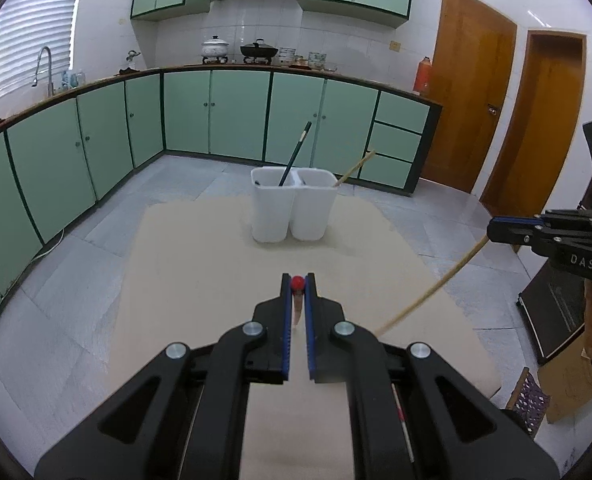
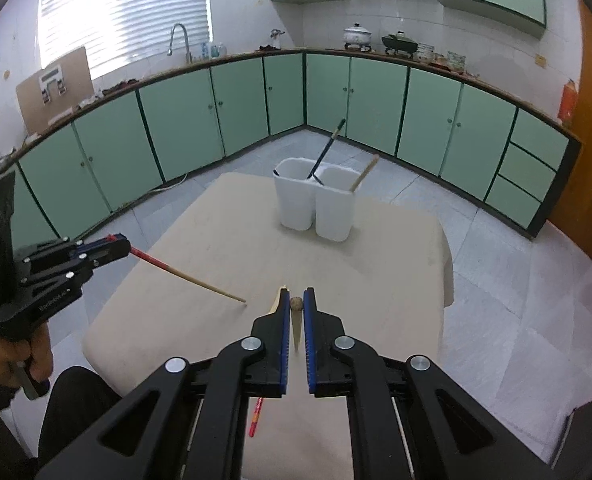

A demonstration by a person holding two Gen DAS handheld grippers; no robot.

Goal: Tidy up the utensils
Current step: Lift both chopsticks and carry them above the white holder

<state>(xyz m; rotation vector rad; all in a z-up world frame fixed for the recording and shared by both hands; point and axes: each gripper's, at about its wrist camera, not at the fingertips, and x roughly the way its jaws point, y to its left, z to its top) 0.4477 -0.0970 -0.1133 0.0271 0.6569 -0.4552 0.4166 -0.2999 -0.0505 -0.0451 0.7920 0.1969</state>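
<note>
A white two-compartment holder (image 1: 292, 208) (image 2: 315, 204) stands at the far side of the tan table. A dark chopstick (image 1: 296, 152) (image 2: 325, 150) leans in its left compartment, a wooden one (image 1: 355, 168) (image 2: 365, 172) in its right. My left gripper (image 1: 297, 280) (image 2: 116, 246) is shut on a red-ended chopstick (image 1: 297, 283) (image 2: 188, 278), tip down near the table. My right gripper (image 2: 296, 300) (image 1: 491, 232) is shut on a plain wooden chopstick (image 2: 296, 304) (image 1: 431, 288), held slanting above the table's near right.
Another red chopstick (image 2: 256, 416) (image 1: 400, 416) lies on the table (image 1: 200, 264) under the grippers. Green kitchen cabinets (image 1: 236, 112) run round the room. Wooden doors (image 1: 471, 80) are at the right, a dark box (image 1: 551, 312) on the floor there.
</note>
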